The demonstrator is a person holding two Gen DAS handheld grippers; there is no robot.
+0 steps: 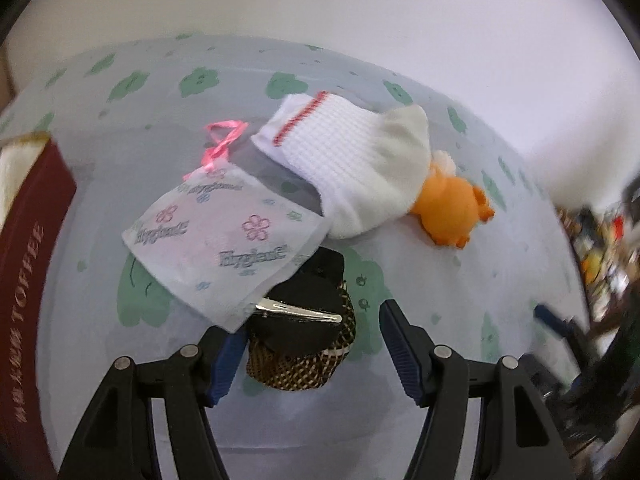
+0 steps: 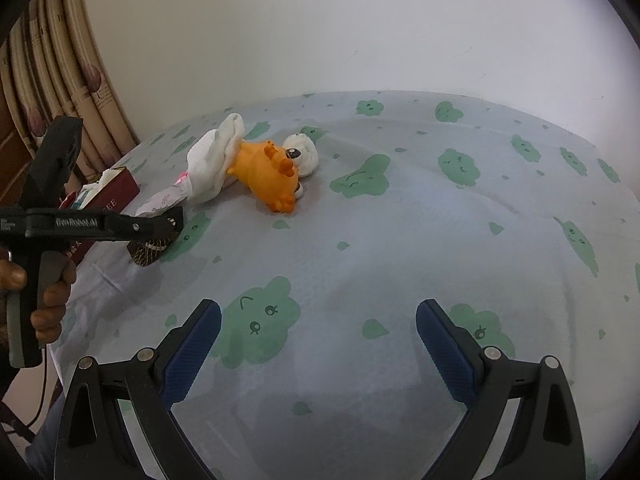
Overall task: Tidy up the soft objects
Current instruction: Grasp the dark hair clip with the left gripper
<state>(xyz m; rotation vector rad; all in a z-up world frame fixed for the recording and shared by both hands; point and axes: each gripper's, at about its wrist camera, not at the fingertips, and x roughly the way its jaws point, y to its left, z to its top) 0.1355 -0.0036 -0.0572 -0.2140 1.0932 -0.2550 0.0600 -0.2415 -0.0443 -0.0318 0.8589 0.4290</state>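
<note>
1. Left gripper [image 1: 312, 350]: jaws spread wide, nothing pinched, hanging over a black and gold mesh hair accessory [image 1: 304, 364] with a silver clip [image 1: 298, 314] across its top; accessory mostly between the blue pads [image 1: 226, 364], untouched by the right-hand pad, contact with the left-hand pad hard to judge.
2. Just beyond the accessory: a thin white pouch [image 1: 224, 240] printed with pink flowers, one corner overlapping the accessory's black top, pink ribbon [image 1: 224, 142] at its far end.
3. Further out: a white sock [image 1: 352, 160] with a red stripe at the cuff, lying partly on the pouch and against an orange toy [image 1: 452, 210] (some kind of rubber animal, details blurred in this view).
4. Far left of the left wrist view: a dark red box [image 1: 28, 264] with gold lettering, standing beside the pile.
5. Right gripper [image 2: 318, 350]: jaws also spread, empty, held above a bare stretch of the pale cloth with green cloud shapes [image 2: 400, 240], well apart from the pile.
6. From the right wrist view: orange toy [image 2: 268, 172] on its side with the sock [image 2: 212, 168] bunched behind it; a hand [image 2: 44, 292] gripping the left tool's handle at the left edge.
</note>
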